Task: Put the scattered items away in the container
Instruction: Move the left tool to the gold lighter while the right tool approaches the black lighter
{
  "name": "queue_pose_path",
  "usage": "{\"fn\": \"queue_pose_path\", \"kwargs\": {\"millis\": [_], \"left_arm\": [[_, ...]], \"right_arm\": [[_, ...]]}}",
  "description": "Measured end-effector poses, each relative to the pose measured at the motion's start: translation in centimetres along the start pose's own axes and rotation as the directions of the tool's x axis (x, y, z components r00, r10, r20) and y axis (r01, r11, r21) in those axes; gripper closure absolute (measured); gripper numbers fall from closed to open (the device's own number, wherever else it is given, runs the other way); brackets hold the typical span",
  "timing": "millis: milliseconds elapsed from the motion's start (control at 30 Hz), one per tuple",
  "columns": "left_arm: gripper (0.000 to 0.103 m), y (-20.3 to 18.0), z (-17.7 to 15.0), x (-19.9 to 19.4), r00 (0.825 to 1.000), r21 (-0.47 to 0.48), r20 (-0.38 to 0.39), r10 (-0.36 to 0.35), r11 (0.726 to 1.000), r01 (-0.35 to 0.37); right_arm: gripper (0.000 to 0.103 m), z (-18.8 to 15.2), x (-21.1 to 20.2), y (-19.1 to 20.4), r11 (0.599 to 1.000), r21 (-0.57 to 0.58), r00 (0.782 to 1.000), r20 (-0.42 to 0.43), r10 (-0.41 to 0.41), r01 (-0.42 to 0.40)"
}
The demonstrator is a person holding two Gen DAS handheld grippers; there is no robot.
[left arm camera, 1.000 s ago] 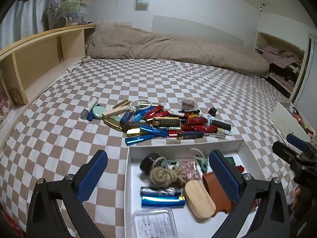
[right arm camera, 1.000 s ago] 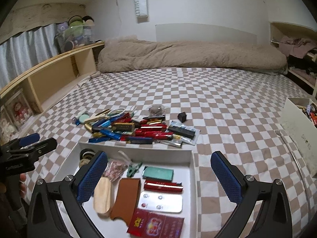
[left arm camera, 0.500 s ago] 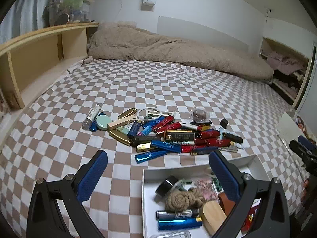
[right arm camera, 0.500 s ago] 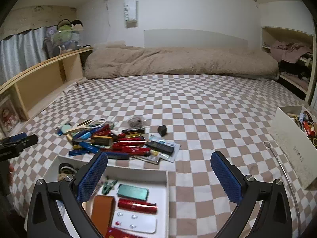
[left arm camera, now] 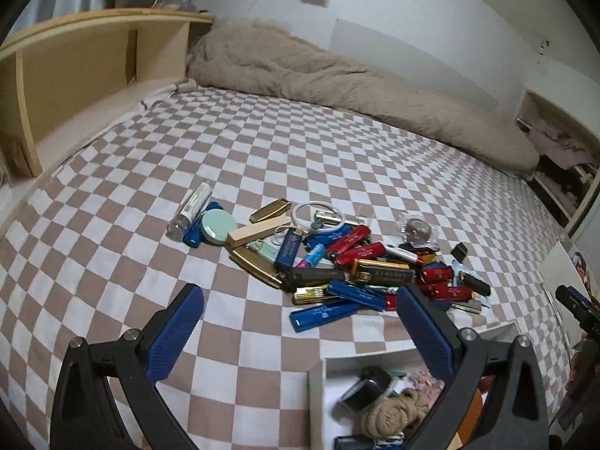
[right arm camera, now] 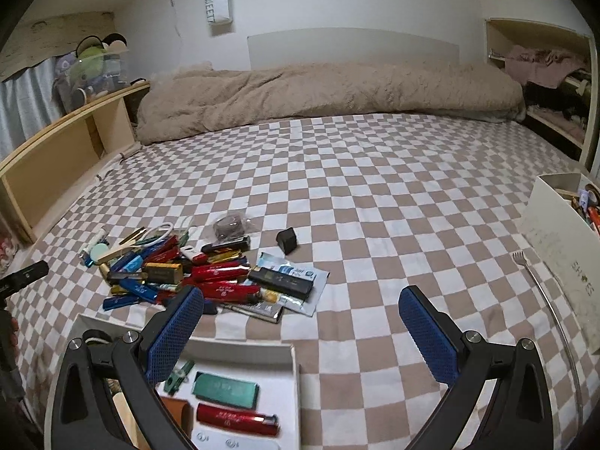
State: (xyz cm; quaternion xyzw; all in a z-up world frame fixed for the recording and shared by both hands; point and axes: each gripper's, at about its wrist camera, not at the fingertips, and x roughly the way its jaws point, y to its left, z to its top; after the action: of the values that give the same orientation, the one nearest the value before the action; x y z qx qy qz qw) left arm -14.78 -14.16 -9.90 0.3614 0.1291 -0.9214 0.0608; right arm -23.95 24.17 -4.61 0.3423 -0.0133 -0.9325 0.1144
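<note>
Both grippers lifted off the box, back toward the pile

I had swung the left gripper [left arm camera: 300,332] and right gripper [right arm camera: 300,330], both spread wide and empty, from the white container [right arm camera: 240,348] toward the scattered items [left arm camera: 337,258] on the bedspread [left arm camera: 337,172]; another pick seemed next.

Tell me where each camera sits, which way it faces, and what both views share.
Left wrist: on the left gripper, above the bed, looking forward and down at the pile and the box corner; its own jaws open; right gripper at the right edge.
Right wrist: on the right gripper, facing the blanket, with pile left and box below; jaws open; left gripper at the left edge.
Shared: bed, pile, box, blanket.
</note>
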Motion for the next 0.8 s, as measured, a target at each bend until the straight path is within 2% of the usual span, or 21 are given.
{"fn": "queue_pose_path", "kwargs": {"millis": [233, 500, 700, 800], "left_arm": [[0.0, 1.1, 0.7, 2.5, 1.0, 0.024, -0.027, -0.007, 1.0, 0.007], [0.0, 2.2, 0.6, 7.1, 0.992, 0.043, -0.127, 0.025, 0.999, -0.02], [0.0, 2.2, 0.2, 9.7, 0.98, 0.151, -0.148, 0.136, 0.982, -0.113], [0.0, 2.5, -0.2, 10.7, 0.963, 0.219, -0.135, 0.232, 0.955, -0.199]], "right_arm": [[0.0, 1.6, 1.8, -1.3, 0.997, -0.034, 0.998, 0.01, -0.067, 0.067], [0.0, 3.0, 5.4, -2.3, 0.996, -0.008, 0.994, -0.064, -0.086, 0.085], [0.0, 2.2, 7.9, -2.5, 0.994, -0.01, 0.988, -0.105, -0.11, 0.109], [0.0, 1.4, 8.5, -2.9, 0.993, -0.006, 0.986, -0.114, -0.118, 0.118]]}}
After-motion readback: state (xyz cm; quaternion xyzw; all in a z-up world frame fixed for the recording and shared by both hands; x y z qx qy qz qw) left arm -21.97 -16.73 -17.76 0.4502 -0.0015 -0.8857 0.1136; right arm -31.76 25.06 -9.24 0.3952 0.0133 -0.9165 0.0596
